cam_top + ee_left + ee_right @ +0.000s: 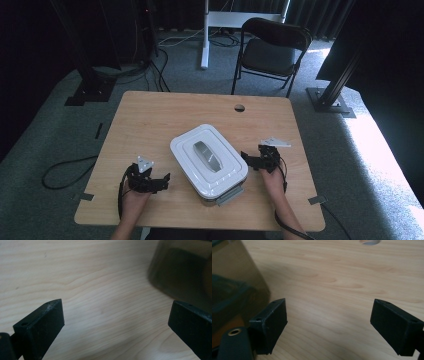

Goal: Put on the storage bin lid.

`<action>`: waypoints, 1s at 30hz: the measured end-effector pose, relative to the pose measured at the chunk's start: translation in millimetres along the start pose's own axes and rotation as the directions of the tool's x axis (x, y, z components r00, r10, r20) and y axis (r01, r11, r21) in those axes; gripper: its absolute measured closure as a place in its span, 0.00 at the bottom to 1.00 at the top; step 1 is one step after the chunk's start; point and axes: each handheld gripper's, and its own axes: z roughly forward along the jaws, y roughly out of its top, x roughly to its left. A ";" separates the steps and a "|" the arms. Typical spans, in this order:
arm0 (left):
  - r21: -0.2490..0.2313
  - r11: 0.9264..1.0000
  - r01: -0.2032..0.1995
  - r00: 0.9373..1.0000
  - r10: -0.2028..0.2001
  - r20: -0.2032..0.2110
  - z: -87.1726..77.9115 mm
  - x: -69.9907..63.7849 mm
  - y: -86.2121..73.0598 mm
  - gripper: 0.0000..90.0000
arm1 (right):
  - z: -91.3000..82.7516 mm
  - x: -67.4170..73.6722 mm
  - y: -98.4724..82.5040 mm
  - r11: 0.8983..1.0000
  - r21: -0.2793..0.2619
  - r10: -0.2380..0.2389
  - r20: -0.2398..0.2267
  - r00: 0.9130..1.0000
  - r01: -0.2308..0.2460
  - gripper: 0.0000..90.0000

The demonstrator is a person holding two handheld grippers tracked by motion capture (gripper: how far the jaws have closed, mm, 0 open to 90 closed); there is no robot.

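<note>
High view: a white lidded container (209,160) with a grey handle (207,155) set in its lid and a grey latch (230,195) at its near end lies on the wooden table (150,115), between the 2 grippers. The left gripper (161,180) sits to the container's left, near it but apart from it, its jaws pointing toward the container's side; the person's left hand (134,192) holds it from behind. The right gripper (248,160) sits just beside the container's right edge, jaws turned toward it, held by the right hand (272,177); whether a jaw touches the wall cannot be told from here. Left gripper view: the left gripper (116,315) has its 2 black jaws spread wide, with bare table (100,277) between them; the dark translucent wall of the container (180,272) stands ahead and beside the far jaw, clear of both. Right gripper view: the right gripper (328,317) is likewise released, jaws wide apart over bare wood; the container's wall (234,287) rises just beside 1 jaw, and a round cable hole (369,242) in the table lies well ahead of the jaws. Beyond the table, a black folding chair (272,50) stands on grey carpet.
</note>
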 end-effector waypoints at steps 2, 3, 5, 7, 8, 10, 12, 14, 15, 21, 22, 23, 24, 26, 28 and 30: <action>-0.007 1.000 -0.012 1.000 0.012 -0.001 1.5 -6.5 3.6 0.01 | 5.6 2.7 -4.2 1.000 0.014 -0.007 -0.023 1.000 0.007 0.15; -0.009 1.000 -0.016 1.000 0.016 0.001 2.6 -9.8 5.2 0.01 | 7.5 3.7 -6.2 1.000 0.009 -0.004 -0.040 0.999 0.004 0.15; -0.010 1.000 -0.027 1.000 0.028 0.009 4.7 -15.2 8.0 0.01 | 10.6 6.7 -8.9 1.000 0.019 -0.006 -0.053 0.999 0.007 0.14; -0.008 0.999 -0.048 0.999 0.048 0.005 6.5 -19.6 10.3 0.01 | 11.5 9.7 -10.2 1.000 0.024 -0.013 -0.073 0.997 0.015 0.14; -0.007 0.999 -0.051 0.999 0.051 0.003 7.2 -21.3 11.0 0.01 | 11.4 10.9 -10.7 1.000 0.022 -0.020 -0.077 0.997 0.022 0.15; -0.009 0.998 -0.055 0.998 0.056 0.015 9.7 -26.2 13.4 0.01 | 10.8 12.4 -11.3 1.000 0.018 -0.021 -0.105 0.994 0.023 0.14; -0.010 0.998 -0.066 0.998 0.067 0.019 11.5 -29.5 15.4 0.01 | 10.0 14.0 -11.9 1.000 0.020 -0.021 -0.125 0.992 0.024 0.14; 0.002 0.997 -0.078 0.997 0.078 0.013 13.5 -32.5 17.8 0.01 | 9.0 17.1 -12.6 0.999 0.020 -0.031 -0.149 0.988 0.035 0.16; -0.001 0.996 -0.089 0.996 0.089 0.003 14.4 -33.1 18.6 0.01 | 8.5 17.7 -12.8 0.999 0.020 -0.038 -0.151 0.988 0.042 0.16; 0.000 0.997 -0.083 0.997 0.083 0.012 19.1 -31.5 22.2 0.01 | 3.4 15.8 -15.5 1.000 0.008 -0.020 -0.191 0.981 0.022 0.16; -0.001 0.997 -0.081 0.997 0.081 0.012 20.1 -31.9 22.9 0.01 | 2.2 15.7 -16.5 1.000 0.004 -0.019 -0.197 0.980 0.020 0.16; 0.002 0.996 -0.084 0.996 0.084 0.013 21.5 -32.3 24.0 0.01 | 1.5 15.7 -17.4 1.000 -0.001 -0.020 -0.199 0.980 0.020 0.16; 0.005 0.996 -0.089 0.996 0.088 0.015 23.2 -32.7 25.2 0.01 | 0.9 15.5 -18.3 1.000 0.004 -0.017 -0.207 0.978 0.018 0.16; 0.010 0.996 -0.092 0.996 0.092 0.017 26.5 -34.1 27.5 0.01 | -0.5 15.3 -20.5 1.000 0.008 -0.020 -0.208 0.978 0.022 0.16; 0.015 0.995 -0.100 0.995 0.099 0.020 29.2 -34.8 29.9 0.01 | -2.7 15.1 -22.6 1.000 0.005 -0.029 -0.203 0.979 0.030 0.17; 0.014 0.995 -0.097 0.995 0.097 0.027 32.4 -35.8 32.5 0.01 | -4.9 13.5 -24.4 0.999 0.008 -0.029 -0.206 0.978 0.031 0.17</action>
